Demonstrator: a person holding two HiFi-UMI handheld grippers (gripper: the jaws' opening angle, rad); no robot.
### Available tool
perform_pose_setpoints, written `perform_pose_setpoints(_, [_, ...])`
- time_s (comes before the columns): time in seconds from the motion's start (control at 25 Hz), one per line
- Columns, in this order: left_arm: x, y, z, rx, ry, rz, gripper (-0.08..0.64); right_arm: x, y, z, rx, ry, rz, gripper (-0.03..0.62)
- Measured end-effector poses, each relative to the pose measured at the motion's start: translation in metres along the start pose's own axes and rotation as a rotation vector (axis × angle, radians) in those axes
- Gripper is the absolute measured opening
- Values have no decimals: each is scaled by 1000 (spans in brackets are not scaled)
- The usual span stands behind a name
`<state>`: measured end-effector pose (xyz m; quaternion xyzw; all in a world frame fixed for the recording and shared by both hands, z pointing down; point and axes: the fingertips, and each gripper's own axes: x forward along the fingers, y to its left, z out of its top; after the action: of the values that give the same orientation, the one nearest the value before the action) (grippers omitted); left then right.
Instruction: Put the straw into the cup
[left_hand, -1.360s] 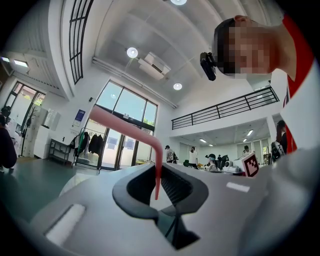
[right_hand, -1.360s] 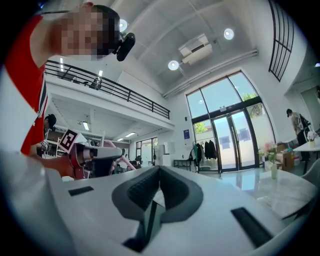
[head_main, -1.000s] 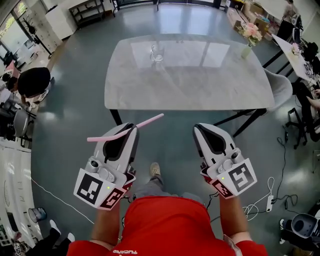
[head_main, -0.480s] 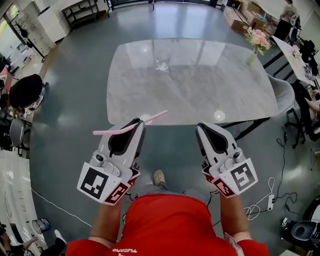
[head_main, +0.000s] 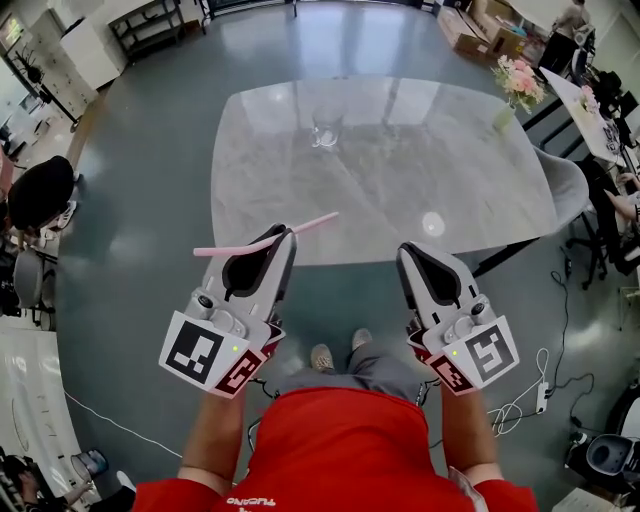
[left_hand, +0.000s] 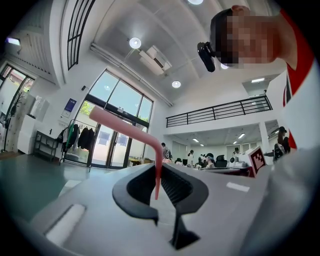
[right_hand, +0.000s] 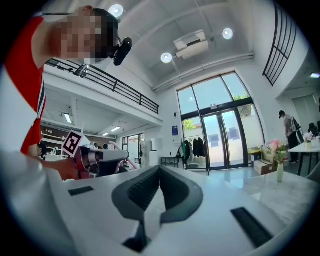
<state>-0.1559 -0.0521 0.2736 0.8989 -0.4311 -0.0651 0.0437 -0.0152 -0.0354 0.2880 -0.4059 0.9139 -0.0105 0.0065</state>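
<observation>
- Pick-up looks done: the left tongs (head_main: 285, 237) pinch the pink straw (head_main: 260, 243) at their tips.
- The straw lies crosswise in that pinch. Its longer end pokes out away from the right tongs (head_main: 412, 250), its shorter end toward them.
- The right tongs are pressed together with nothing between them, level beside the left pair and well apart.
- Left to do: carry and insert. The cup (head_main: 325, 127) stands on the table (head_main: 450, 150), well ahead of both tongs, with no straw in it.
- I'd say the table edge is only just reached.
</observation>
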Motion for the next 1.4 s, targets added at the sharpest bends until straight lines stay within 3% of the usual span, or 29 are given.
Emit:
perform_pose_setpoints(0.6, [58, 49, -8, -11, 15, 54, 37, 64, -59, 0, -8, -8, 51, 2])
perform_pose_setpoints(1.4, [193, 122, -34, -13, 86, 198, 37, 145, -180, -9, -38, 11, 151, 2])
